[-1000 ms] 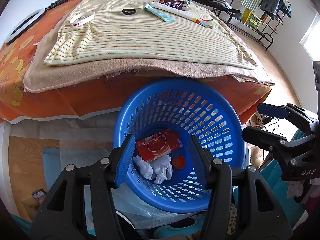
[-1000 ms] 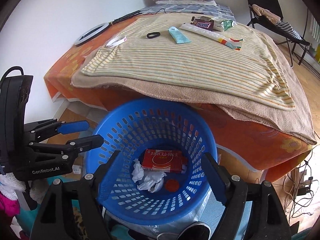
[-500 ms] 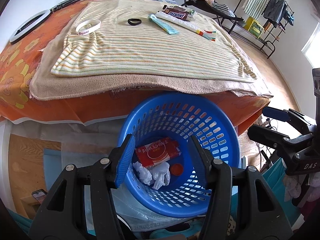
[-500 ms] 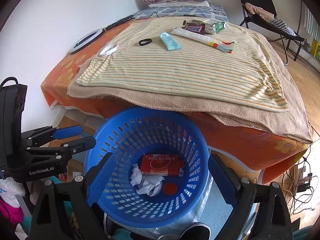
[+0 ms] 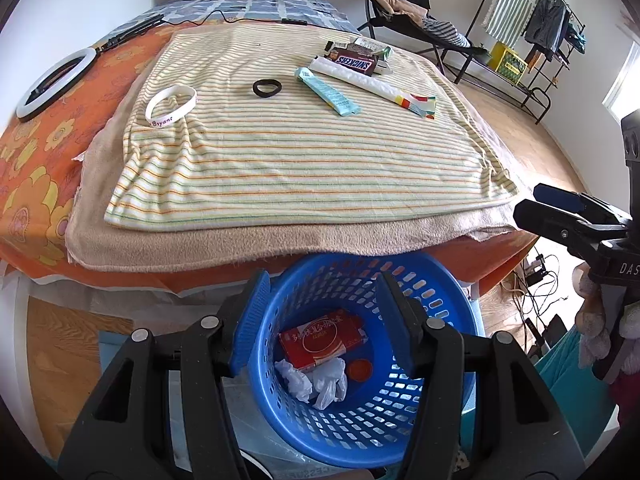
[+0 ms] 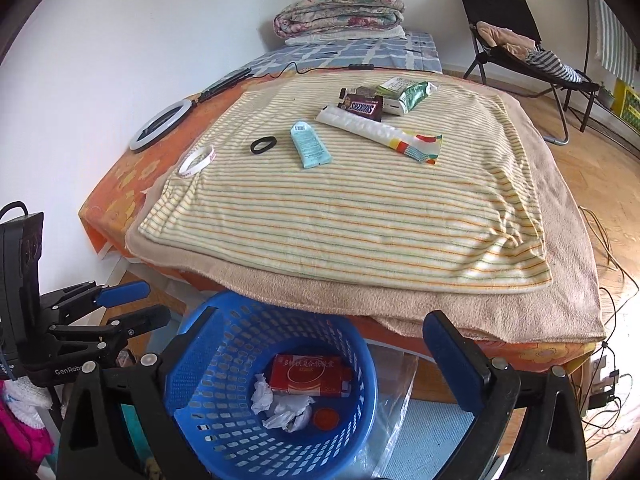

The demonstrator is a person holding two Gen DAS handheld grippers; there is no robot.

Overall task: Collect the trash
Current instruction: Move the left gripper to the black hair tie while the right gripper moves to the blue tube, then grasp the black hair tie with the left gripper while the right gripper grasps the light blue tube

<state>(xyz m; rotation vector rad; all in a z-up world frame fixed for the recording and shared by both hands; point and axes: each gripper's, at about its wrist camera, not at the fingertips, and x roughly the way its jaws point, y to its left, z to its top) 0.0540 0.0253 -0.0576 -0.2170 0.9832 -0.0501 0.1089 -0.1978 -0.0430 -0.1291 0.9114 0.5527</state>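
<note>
A blue basket [image 5: 448,412] [image 6: 224,340] stands on the floor at the bed's near edge. It holds a red box [image 5: 320,338] [image 6: 308,372], crumpled white paper [image 5: 316,380] and an orange cap [image 6: 326,418]. Both grippers hover above it, open and empty: left gripper [image 5: 322,320], right gripper [image 6: 320,364]. On the striped towel [image 5: 300,152] at the far side lie a Snickers wrapper [image 5: 354,64] [image 6: 362,107], a green packet [image 6: 412,96], a light-blue tube [image 5: 328,92] [image 6: 310,146] and a long white wrapper [image 5: 372,86] [image 6: 380,134].
A white wristband [image 5: 170,106] and a black hair tie [image 5: 267,88] lie on the towel. A ring light [image 5: 56,76] lies on the orange bedspread at left. A folding chair [image 6: 516,40] and clothes rack [image 5: 532,40] stand beyond the bed. Cables run on the floor at right [image 6: 608,360].
Both grippers have risen and pulled back from the basket; the bed top now fills more of both views. Both stay open and empty.
</note>
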